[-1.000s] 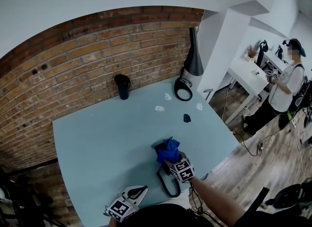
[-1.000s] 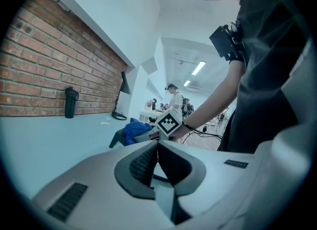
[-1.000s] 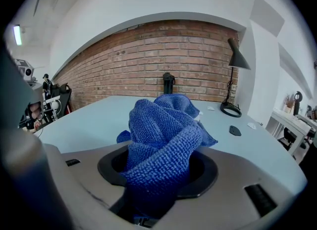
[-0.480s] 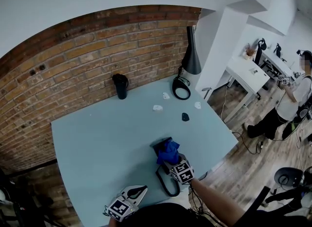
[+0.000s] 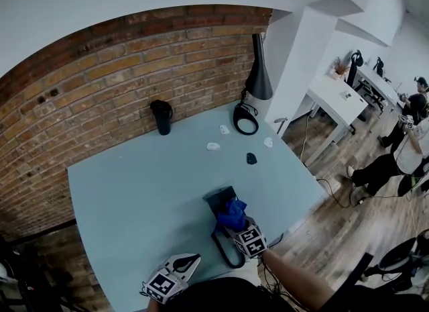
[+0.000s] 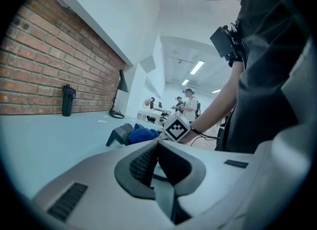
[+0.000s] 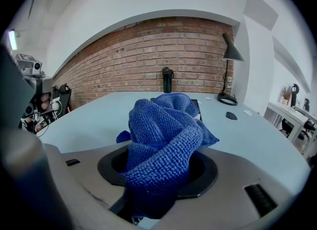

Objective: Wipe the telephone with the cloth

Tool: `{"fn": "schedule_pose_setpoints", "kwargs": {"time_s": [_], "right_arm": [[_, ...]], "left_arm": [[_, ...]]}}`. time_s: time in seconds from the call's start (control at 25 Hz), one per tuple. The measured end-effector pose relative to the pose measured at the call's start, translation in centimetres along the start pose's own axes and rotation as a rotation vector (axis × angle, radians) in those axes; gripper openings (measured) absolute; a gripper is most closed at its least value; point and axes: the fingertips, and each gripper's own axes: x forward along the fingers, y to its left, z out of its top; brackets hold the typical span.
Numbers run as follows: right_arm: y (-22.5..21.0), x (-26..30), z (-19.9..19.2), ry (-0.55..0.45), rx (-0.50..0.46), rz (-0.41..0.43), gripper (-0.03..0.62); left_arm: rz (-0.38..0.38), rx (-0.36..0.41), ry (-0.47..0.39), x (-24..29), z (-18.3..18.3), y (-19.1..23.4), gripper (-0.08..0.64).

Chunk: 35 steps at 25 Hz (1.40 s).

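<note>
Blue cloth (image 7: pixel 163 125), one bunch, is pinched in the right tool (image 7: pixel 158 189) over the one dark telephone (image 5: pixel 216 200) near the front edge of the bench (image 5: pixel 134 183). Left tool (image 6: pixel 157 147), jaws pressed together, holds nothing at that edge.

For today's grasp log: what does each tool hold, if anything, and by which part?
The right tool pinches the cloth by a bunched fold; the rest bulges ahead. The left tool is shut, empty.

Telephone (image 5: pixel 218 199) on table (image 5: pixel 134 196); cloth (image 5: pixel 233 215) just before it; bottle (image 5: pixel 161 117) behind.
</note>
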Motion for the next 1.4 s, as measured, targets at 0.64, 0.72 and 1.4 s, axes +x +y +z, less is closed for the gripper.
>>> {"fn": "schedule_pose_setpoints", "kwargs": {"time_s": [0.64,0.72,1.4], "right_arm": [[0.8,-1.9,-2.7,0.040,0.027,0.001,0.221],[1.0,-2.0,-3.1,0.043,0.036,0.006,0.221],[1.4,-2.7,-4.6,0.049,0.056,0.004,0.221]], "left_arm": [[-0.015,-0.006,0.008,0.1,-0.2,-0.4,0.000],[-0.015,-0.008,0.009,0.1,-0.3,-0.4,0.000],[-0.026,-0.023,0.021,0.3,-1.0,-0.4,0.000]]}}
